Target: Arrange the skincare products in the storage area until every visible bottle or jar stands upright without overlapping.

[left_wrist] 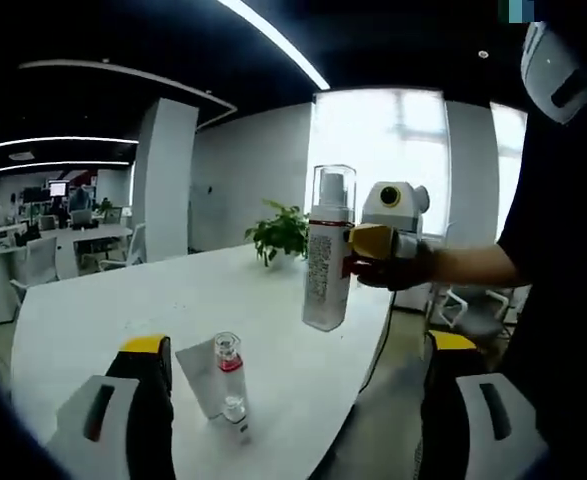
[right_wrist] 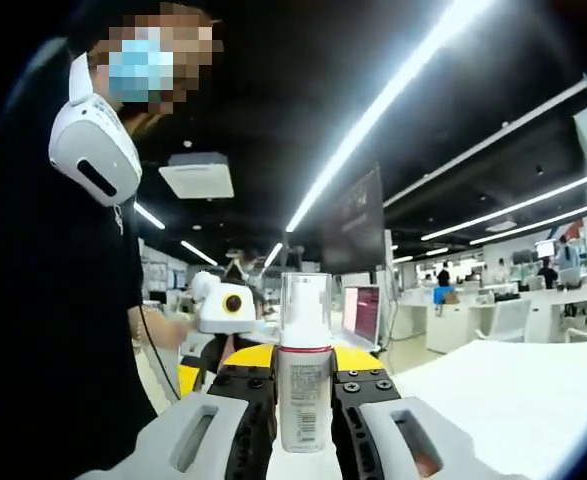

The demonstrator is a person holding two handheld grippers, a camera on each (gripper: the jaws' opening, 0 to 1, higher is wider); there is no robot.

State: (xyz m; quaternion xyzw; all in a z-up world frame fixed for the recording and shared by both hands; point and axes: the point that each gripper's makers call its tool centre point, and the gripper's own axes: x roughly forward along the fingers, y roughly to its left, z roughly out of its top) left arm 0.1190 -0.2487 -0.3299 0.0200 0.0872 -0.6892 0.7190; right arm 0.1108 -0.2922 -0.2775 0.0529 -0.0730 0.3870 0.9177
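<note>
At lower left of the left gripper view, the left claw (left_wrist: pixel 298 400) gapes wide and empty above the white surface (left_wrist: pixel 123 310), where a small red-banded bottle (left_wrist: pixel 230 385) lies at lower centre. Right of centre, the right claw (left_wrist: pixel 358 250) clamps a tall white spray bottle (left_wrist: pixel 328 250) upright in the air; the right gripper view shows that claw (right_wrist: pixel 305 400) pinching the bottle (right_wrist: pixel 304 370) at bottom centre.

A potted plant (left_wrist: pixel 278 233) stands at the far end of the white table (left_wrist: pixel 123 310), office chairs (left_wrist: pixel 38 262) beyond.

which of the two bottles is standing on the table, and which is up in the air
The small clear bottle with a red band stands on the white table. The tall white spray bottle is held aloft, clamped in the right gripper.
</note>
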